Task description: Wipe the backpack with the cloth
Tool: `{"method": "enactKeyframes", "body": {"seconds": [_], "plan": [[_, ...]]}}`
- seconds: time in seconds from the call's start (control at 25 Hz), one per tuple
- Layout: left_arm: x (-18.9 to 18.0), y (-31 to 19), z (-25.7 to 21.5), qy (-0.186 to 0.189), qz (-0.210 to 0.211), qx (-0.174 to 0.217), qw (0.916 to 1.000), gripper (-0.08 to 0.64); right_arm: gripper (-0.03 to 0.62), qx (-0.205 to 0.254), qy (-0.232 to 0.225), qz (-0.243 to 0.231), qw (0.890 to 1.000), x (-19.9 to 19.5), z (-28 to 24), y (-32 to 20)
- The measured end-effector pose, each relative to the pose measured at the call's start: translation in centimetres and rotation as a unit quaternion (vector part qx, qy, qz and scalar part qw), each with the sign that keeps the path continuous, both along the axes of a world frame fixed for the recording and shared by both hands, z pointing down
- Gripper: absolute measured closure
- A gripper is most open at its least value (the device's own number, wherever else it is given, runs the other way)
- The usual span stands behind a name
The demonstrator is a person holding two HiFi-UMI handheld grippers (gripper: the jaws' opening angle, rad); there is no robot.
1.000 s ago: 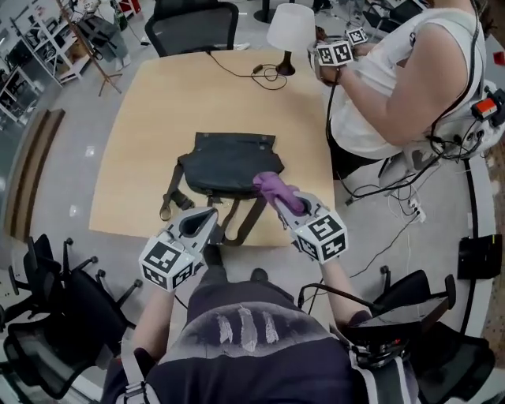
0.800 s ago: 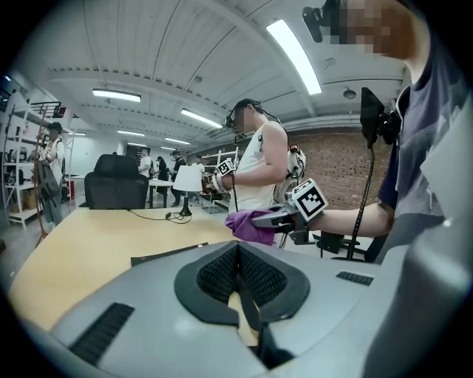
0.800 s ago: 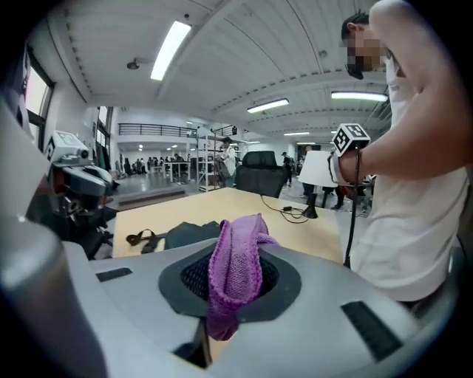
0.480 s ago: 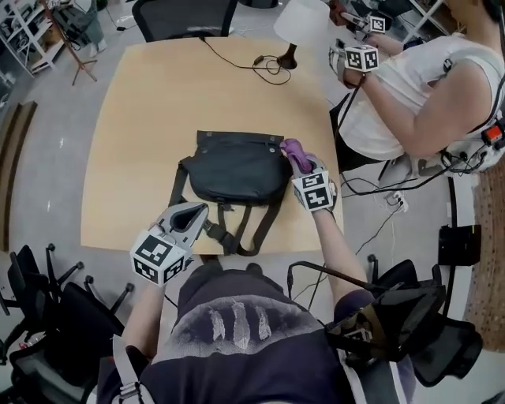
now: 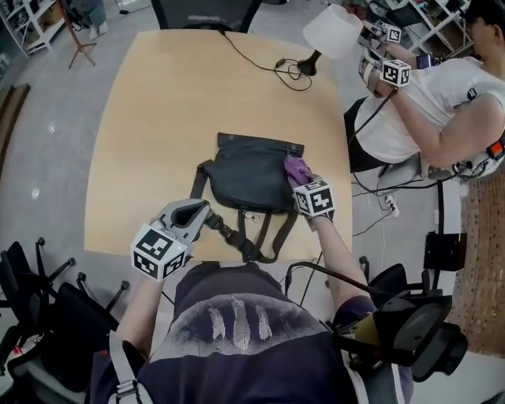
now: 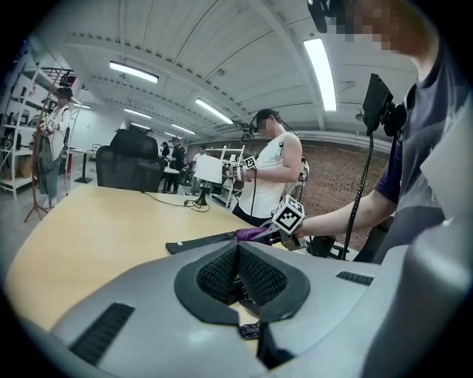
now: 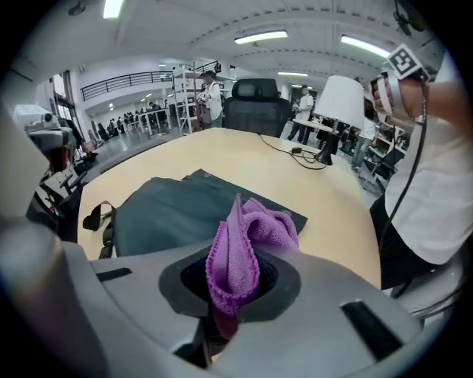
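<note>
A dark backpack (image 5: 248, 177) lies flat on the wooden table (image 5: 158, 118), straps toward me. My right gripper (image 5: 302, 183) is shut on a purple cloth (image 5: 296, 168), which rests on the backpack's right side. In the right gripper view the cloth (image 7: 240, 247) sticks up from between the jaws of that gripper (image 7: 235, 284), with the backpack (image 7: 166, 210) beyond. My left gripper (image 5: 201, 213) hovers by the near left strap (image 5: 229, 235). Seen from its own camera, the left gripper (image 6: 238, 255) has its pads together; a black strap piece (image 6: 250, 330) shows beneath, and whether it is gripped is unclear.
A white lamp (image 5: 335, 31) and a black cable (image 5: 260, 55) sit at the table's far end. Another person (image 5: 426, 102) holding grippers (image 5: 392, 71) stands at the right. Office chairs (image 5: 39, 284) are at my left, with one more (image 5: 205, 12) behind the table.
My right gripper carried the cloth from the backpack's near right edge up to its far right corner, then back to mid right side. The left gripper stayed by the strap.
</note>
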State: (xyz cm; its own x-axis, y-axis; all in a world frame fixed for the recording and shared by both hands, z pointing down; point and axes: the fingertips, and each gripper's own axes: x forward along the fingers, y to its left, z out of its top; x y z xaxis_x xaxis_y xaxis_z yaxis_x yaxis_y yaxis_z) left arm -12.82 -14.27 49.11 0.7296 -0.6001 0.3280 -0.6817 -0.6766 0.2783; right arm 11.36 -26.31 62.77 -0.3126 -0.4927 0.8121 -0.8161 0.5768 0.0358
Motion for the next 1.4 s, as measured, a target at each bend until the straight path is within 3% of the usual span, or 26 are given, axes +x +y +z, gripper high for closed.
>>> {"method": "enactKeyframes", "body": {"seconds": [0.16,0.44,0.68,0.84,1.04,1.16,1.28,1.36,1.4], "plan": [[-0.6,-0.9,0.8,0.013,0.006,-0.009,0.9999,0.554,0.56,-0.024,0.026,-0.072,0.997,-4.8,0.0,1.6],[-1.0,-2.0,0.7,0.033,0.015,-0.001,0.9993,0.554,0.56,-0.039,0.052,-0.149,0.987,-11.6,0.4,4.3],[-0.9,-2.7,0.8,0.025,-0.001,-0.005,0.9997,0.554,0.56,-0.052,-0.004,-0.208,0.977,-16.7,-0.3,7.0],[-1.0,-3.5,-0.1,0.008,-0.023,0.005,0.9997,0.554,0.56,-0.086,-0.071,-0.272,0.956,-20.2,-1.5,9.4],[-2.2,-4.0,-0.6,-0.007,-0.064,0.005,0.9979,0.554,0.56,-0.129,-0.204,-0.336,0.91,-24.2,-5.3,12.0],[-3.8,-4.7,-1.2,-0.024,-0.111,0.014,0.9935,0.554,0.56,-0.122,-0.289,-0.312,0.897,-25.2,-8.5,10.8],[-5.6,-4.9,-1.7,-0.046,-0.149,0.027,0.9874,0.554,0.56,-0.117,-0.381,-0.202,0.895,-25.4,-10.1,6.2],[-6.0,-4.9,-1.8,-0.047,-0.153,0.025,0.9869,0.554,0.56,-0.116,-0.388,-0.139,0.904,-25.3,-8.9,2.3],[-5.9,-4.8,-1.7,-0.046,-0.15,0.024,0.9873,0.554,0.56,-0.109,-0.359,-0.125,0.918,-25.0,-7.5,0.7]]}}
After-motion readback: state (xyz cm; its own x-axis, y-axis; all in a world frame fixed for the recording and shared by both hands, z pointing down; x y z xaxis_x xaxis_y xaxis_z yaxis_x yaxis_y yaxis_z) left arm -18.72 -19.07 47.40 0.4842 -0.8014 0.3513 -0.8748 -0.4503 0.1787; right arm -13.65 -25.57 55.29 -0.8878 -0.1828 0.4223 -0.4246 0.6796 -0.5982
